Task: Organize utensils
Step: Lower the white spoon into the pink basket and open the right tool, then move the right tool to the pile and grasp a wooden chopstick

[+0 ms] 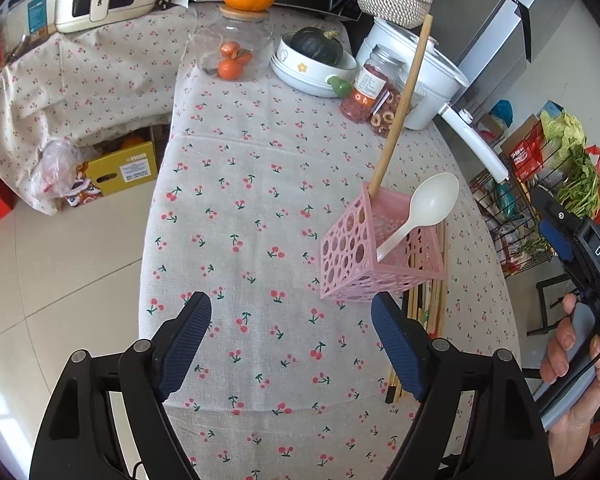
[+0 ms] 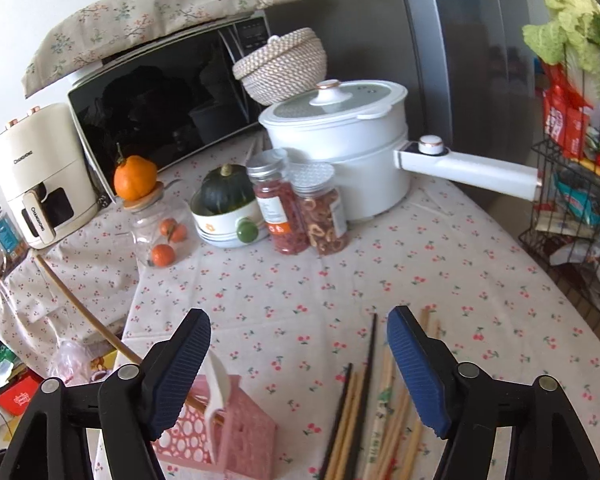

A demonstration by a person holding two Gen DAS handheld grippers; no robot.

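A pink perforated utensil holder (image 1: 364, 264) stands on the cherry-print tablecloth (image 1: 240, 208). A white spoon (image 1: 428, 204) and a long wooden stick (image 1: 400, 108) lean out of it. Several chopsticks (image 1: 430, 316) lie flat on the cloth behind and beside the holder. My left gripper (image 1: 289, 304) is open above bare cloth, just left of the holder, with nothing between its fingers. In the right wrist view my right gripper (image 2: 299, 316) is open and empty; the holder (image 2: 240, 432) sits under its left finger and the chopsticks (image 2: 364, 408) lie below its right finger.
At the back of the table stand a white pot with a long handle (image 2: 340, 148), two food jars (image 2: 296, 208), a bowl with a dark squash (image 2: 224, 216) and a glass jar with oranges (image 2: 160, 232). A wire rack (image 2: 572, 208) stands off the right edge. A hand (image 1: 576, 360) holds the right gripper.
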